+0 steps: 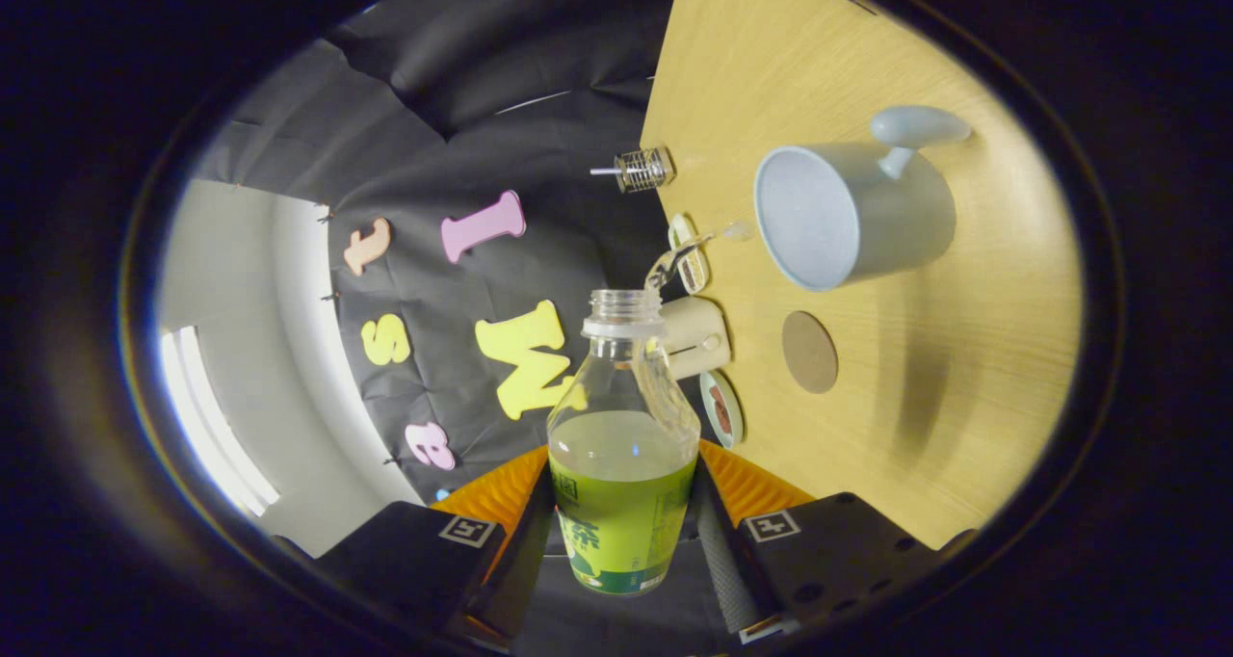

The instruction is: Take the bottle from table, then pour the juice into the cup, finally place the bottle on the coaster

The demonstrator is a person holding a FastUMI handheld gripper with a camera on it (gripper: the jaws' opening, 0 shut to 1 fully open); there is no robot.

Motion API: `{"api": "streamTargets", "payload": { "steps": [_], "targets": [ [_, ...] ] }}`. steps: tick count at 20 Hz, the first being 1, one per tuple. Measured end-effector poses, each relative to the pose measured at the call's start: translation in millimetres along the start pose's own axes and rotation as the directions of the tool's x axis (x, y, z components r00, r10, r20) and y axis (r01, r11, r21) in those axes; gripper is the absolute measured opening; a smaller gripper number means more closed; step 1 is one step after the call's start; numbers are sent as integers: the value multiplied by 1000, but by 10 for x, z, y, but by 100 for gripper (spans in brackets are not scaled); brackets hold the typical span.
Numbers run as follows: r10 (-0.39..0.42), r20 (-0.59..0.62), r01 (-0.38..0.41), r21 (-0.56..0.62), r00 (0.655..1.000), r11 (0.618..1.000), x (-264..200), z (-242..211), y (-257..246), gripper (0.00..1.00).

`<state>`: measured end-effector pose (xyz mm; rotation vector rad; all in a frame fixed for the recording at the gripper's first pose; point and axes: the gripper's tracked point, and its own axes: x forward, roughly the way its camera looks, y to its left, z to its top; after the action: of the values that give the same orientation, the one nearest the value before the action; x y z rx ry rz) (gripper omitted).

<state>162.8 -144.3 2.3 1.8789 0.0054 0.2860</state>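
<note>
gripper (624,532) clamped on uncapped bottle (623,445), cup (848,214) and coaster (809,352) beyond

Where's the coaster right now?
In the gripper view, the round brown coaster lies bare on the wooden table, beyond the jaws, between the grey cup and the held bottle.

Wooden table with cup and coaster

The table (963,368) is light wood grain, seen rolled to one side beyond the fingers. On it sits a pale blue-grey cup (852,209) with a handle, its mouth facing the camera. Just beside the cup lies a round brown coaster (809,352), bare and apart from it. Along the table's far edge stand a cream toaster (695,337), a small wire cage (643,169) and little dishes (722,408).
</note>
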Motion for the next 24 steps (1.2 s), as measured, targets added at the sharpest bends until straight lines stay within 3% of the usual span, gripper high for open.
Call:
{"api": "streamTargets", "payload": {
  "steps": [6, 24],
  "targets": [
    [-17, -3, 18, 83, 1000, 996, -17, 63, -66, 78],
    [97, -11, -90, 291, 995, 953, -154, 225, 158, 78]
  ]
}}
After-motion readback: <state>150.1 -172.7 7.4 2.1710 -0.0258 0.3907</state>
